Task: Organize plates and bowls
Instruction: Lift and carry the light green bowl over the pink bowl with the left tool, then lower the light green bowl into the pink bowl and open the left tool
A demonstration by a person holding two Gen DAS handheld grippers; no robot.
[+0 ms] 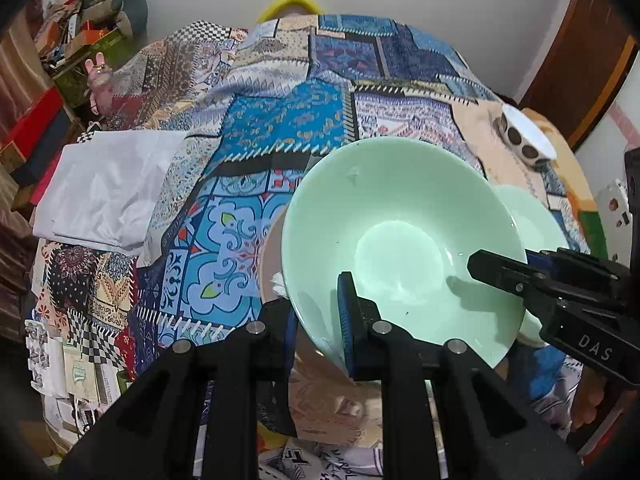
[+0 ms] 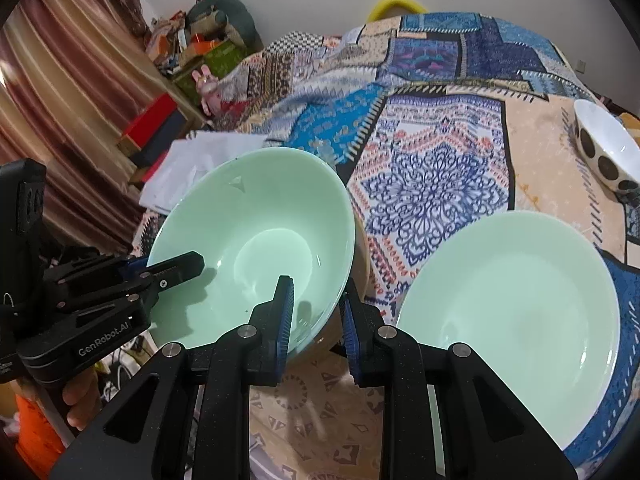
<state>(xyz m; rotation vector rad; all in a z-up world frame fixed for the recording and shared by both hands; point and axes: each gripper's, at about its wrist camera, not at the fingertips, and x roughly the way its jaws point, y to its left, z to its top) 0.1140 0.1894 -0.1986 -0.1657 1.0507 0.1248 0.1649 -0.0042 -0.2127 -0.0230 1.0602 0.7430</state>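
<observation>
A mint green bowl (image 1: 400, 240) (image 2: 256, 240) hangs tilted over the patchwork bedspread (image 1: 248, 128) (image 2: 436, 184), gripped at two spots on its rim. My left gripper (image 1: 316, 332) (image 2: 188, 264) is shut on the near rim, one pad inside and one outside. My right gripper (image 2: 316, 320) (image 1: 500, 270) is shut on the rim at the other side. A mint green plate (image 2: 512, 320) (image 1: 536, 220) lies flat to the bowl's right. The edge of a tan dish (image 1: 270, 256) (image 2: 362, 264) shows under the bowl.
A white bowl with dark dots (image 2: 608, 152) (image 1: 524, 136) stands at the far right of the bed. A folded white cloth (image 1: 108, 192) (image 2: 192, 164) lies to the left. Boxes and clutter (image 1: 76, 40) pile up beyond the bed's left edge, beside a striped curtain (image 2: 60, 100).
</observation>
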